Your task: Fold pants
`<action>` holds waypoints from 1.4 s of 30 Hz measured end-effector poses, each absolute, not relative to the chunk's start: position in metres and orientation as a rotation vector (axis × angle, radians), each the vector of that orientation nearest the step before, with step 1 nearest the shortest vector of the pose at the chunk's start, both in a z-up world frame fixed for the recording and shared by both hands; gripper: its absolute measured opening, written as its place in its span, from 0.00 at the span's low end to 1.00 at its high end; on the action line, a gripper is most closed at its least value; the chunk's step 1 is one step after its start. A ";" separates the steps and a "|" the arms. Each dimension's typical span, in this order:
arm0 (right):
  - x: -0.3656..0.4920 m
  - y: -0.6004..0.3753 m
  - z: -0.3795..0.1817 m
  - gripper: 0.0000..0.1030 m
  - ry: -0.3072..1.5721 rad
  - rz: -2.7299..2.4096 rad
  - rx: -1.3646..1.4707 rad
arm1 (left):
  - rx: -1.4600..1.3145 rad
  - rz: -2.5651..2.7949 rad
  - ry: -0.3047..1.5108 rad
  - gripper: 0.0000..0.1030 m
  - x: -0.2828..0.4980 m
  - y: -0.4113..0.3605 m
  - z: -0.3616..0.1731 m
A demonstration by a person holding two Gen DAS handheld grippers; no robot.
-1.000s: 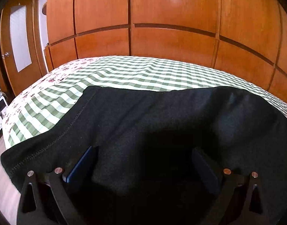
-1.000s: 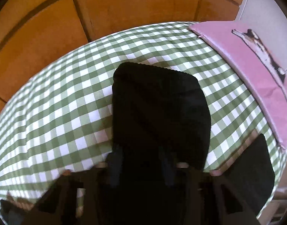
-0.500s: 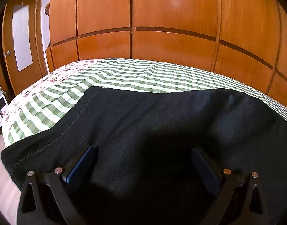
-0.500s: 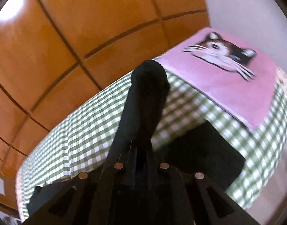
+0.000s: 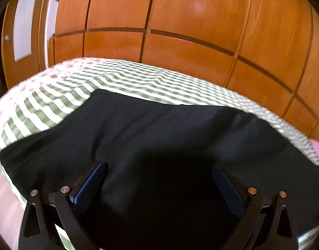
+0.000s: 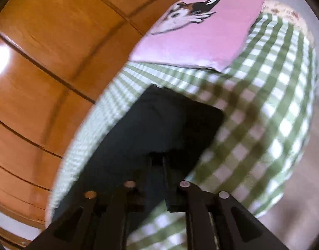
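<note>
left fingers [image 5: 157, 179] spread wide over the black pants [image 5: 159, 137]; right fingers [image 6: 159, 162] just parting, cloth between them.

pants [image 5: 159, 137] lie flat on bed [image 5: 122, 79] | wardrobe [image 5: 180, 20] stands behind bed | door [image 5: 19, 31] left of wardrobe | pillow [image 6: 201, 33] on bed beyond pants' far end, apart from them

The pants [image 5: 159, 137] are black, with faint stitching along one seam; the bedsheet [image 5: 126, 79] is green-and-white check, its far edge – blurred – perhaps a reddish floral print; the pillow [image 6: 201, 39] is pink with a cat face; the wardrobe [image 5: 180, 20] – orange-brown wood
</note>
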State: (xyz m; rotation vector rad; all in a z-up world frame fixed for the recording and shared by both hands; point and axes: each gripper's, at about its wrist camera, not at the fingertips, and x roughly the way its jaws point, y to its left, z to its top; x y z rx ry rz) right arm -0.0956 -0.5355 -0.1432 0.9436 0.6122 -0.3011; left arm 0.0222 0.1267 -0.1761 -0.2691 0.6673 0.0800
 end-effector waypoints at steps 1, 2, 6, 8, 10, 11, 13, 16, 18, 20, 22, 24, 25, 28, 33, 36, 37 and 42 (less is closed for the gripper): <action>-0.096 -0.536 -0.141 0.38 0.591 -0.281 0.961 | -0.282 0.066 0.669 1.00 0.021 0.126 -0.175; -0.095 -0.537 -0.140 0.48 0.569 -0.259 0.983 | -0.296 0.046 0.670 1.00 0.020 0.123 -0.173; -0.079 -0.539 -0.150 0.49 0.576 -0.231 1.050 | -0.306 -0.058 0.691 1.00 0.019 0.105 -0.168; -0.072 -0.534 -0.161 0.48 0.573 -0.211 1.085 | -0.289 -0.121 0.694 1.00 0.018 0.091 -0.166; -0.065 -0.532 -0.169 0.24 0.563 -0.195 1.108 | -0.253 -0.179 0.697 1.00 0.016 0.076 -0.164; -0.059 -0.533 -0.172 0.10 0.579 -0.207 1.112 | -0.228 -0.205 0.704 1.00 0.017 0.068 -0.164; -0.059 -0.535 -0.167 0.08 0.587 -0.215 1.140 | -0.207 -0.225 0.715 1.00 0.017 0.059 -0.163; -0.077 -0.536 -0.133 0.06 0.528 -0.189 1.117 | -0.213 -0.252 0.705 1.00 0.014 0.057 -0.158; -0.094 -0.539 -0.106 0.06 0.506 -0.213 1.041 | -0.212 -0.259 0.700 1.00 0.013 0.056 -0.156; -0.104 -0.546 -0.099 0.06 0.524 -0.255 0.986 | -0.211 -0.269 0.710 1.00 0.015 0.052 -0.157; -0.102 -0.552 -0.111 0.06 0.572 -0.305 0.980 | -0.217 -0.279 0.735 1.00 0.018 0.046 -0.161; -0.093 -0.558 -0.143 0.06 0.653 -0.345 1.028 | -0.215 -0.279 0.751 1.00 0.019 0.042 -0.163; -0.090 -0.559 -0.155 0.06 0.677 -0.352 1.040 | -0.211 -0.284 0.750 1.00 0.019 0.040 -0.162; -0.083 -0.555 -0.173 0.09 0.648 -0.339 1.065 | -0.199 -0.301 0.749 1.00 0.017 0.039 -0.159; -0.085 -0.554 -0.155 0.33 0.605 -0.305 1.063 | -0.205 -0.284 0.767 1.00 0.021 0.041 -0.163; -0.082 -0.561 -0.150 0.34 0.598 -0.344 1.059 | -0.198 -0.277 0.763 1.00 0.029 0.041 -0.162; -0.079 -0.565 -0.150 0.33 0.602 -0.350 1.069 | -0.193 -0.267 0.759 1.00 0.033 0.042 -0.160; -0.043 -0.548 -0.098 0.09 0.588 -0.225 0.931 | -0.229 -0.157 0.750 1.00 0.054 0.061 -0.154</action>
